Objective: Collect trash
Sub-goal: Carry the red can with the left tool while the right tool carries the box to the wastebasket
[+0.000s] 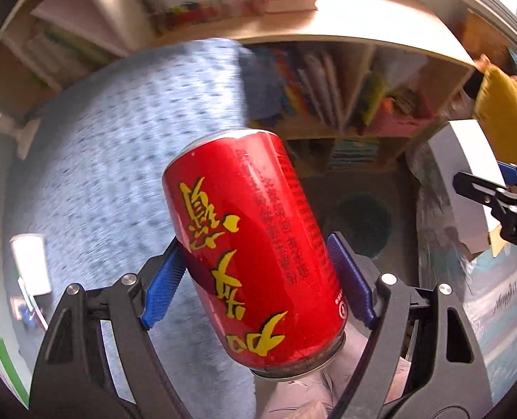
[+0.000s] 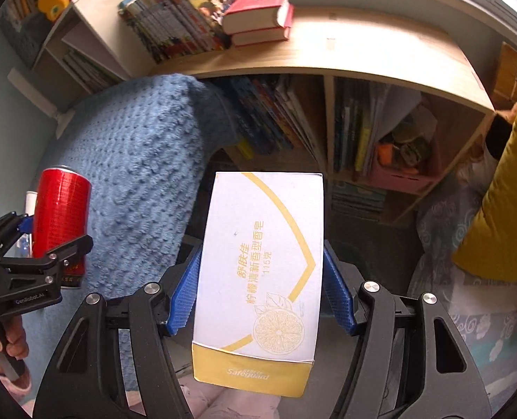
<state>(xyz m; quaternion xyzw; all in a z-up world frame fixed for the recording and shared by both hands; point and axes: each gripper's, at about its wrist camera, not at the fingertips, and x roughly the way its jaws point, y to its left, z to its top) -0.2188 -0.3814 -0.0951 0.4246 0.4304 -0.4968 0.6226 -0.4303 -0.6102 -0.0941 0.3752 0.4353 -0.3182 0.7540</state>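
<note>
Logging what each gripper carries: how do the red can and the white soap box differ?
The red can is a round metal cylinder with yellow characters; the soap box is flat-sided white card with a yellow band. The can sits tilted in the left gripper, the box nearly straight in the right gripper. Both are clamped between blue pads.

A low wooden bookshelf (image 2: 380, 52) runs along the far side. Two stacked red books (image 2: 258, 17) lie flat on its top, left of its bare stretch. Leaning books (image 2: 174, 17) stand just left of them.
</note>
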